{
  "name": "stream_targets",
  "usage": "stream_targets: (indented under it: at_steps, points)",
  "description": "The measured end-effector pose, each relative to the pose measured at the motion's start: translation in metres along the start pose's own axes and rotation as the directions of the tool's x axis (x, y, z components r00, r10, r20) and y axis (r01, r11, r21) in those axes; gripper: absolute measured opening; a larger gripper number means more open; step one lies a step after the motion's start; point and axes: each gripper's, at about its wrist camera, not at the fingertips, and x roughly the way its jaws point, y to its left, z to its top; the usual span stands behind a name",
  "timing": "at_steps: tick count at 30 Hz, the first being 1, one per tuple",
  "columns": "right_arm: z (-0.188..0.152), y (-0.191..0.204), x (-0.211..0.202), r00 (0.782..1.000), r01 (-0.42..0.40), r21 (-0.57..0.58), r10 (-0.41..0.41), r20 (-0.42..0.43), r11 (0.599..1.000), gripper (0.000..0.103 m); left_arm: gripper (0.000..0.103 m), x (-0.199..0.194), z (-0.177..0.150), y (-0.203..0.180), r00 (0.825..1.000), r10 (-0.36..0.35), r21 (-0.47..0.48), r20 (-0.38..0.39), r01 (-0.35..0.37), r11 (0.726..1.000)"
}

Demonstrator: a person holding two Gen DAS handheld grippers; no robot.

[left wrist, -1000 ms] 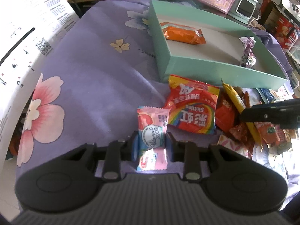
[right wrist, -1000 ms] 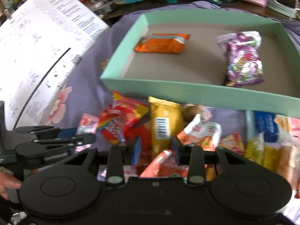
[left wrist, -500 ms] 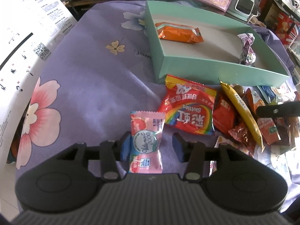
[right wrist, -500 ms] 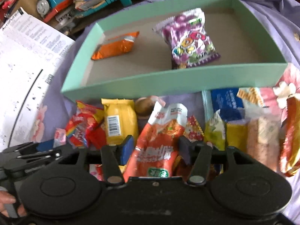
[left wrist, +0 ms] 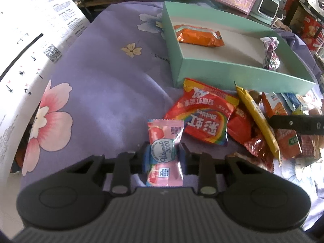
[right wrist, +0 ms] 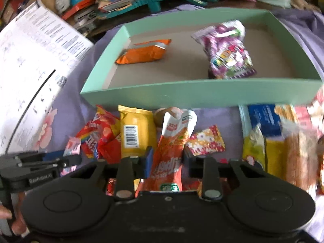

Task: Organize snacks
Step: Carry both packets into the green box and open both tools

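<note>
Both grippers' jaws stood wider half a second ago and have just been closing. The left gripper (left wrist: 162, 155) now clamps the pink vitamin candy sachet (left wrist: 164, 154); the right gripper (right wrist: 166, 160) clamps the orange-and-white snack pouch (right wrist: 172, 151). Both sachets lie on the purple floral cloth (left wrist: 97, 85). The mint-green cardboard tray (right wrist: 202, 94) holds an orange foil packet (right wrist: 144, 54) and a purple candy bag (right wrist: 227, 54).

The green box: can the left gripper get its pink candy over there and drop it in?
Probably yes. The left gripper is shut on the pink candy, and only bare purple cloth lies between it and the green box, whose top is open.
</note>
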Motion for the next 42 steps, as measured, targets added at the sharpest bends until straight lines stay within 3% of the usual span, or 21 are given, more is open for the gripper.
stream_targets:
  at_steps: [7, 16, 27, 34, 41, 42]
  points:
    - [-0.007, -0.013, -0.017, 0.999, -0.033, 0.042, 0.032, 0.025, 0.999, 0.026, 0.028, -0.008, -0.004, -0.003, 1.0, 0.005, -0.026, -0.011, -0.005, 1.0]
    - [-0.003, -0.029, -0.05, 0.994, -0.087, 0.093, 0.08, 0.079, 0.992, 0.026, 0.028, -0.036, 0.003, -0.011, 0.999, -0.01, -0.032, 0.035, 0.011, 0.999]
    - [0.091, -0.021, -0.073, 0.969, -0.089, 0.026, 0.08, 0.233, 0.996, 0.026, 0.028, -0.045, 0.1, -0.037, 0.985, -0.033, 0.018, 0.17, 0.03, 0.999]
    - [0.15, -0.021, -0.044, 0.97, -0.046, 0.014, 0.042, 0.24, 0.999, 0.026, 0.028, -0.009, 0.156, -0.052, 0.988, -0.039, 0.006, 0.148, 0.038, 0.999]
    - [0.176, -0.032, 0.003, 0.979, -0.009, 0.038, 0.001, 0.204, 0.999, 0.027, 0.029, 0.029, 0.172, -0.058, 0.995, -0.025, 0.015, 0.101, 0.023, 1.0]
    - [0.179, -0.033, 0.008, 0.979, -0.009, 0.042, 0.0, 0.204, 0.999, 0.033, 0.03, 0.033, 0.173, -0.058, 0.995, -0.015, 0.017, 0.098, 0.014, 1.0]
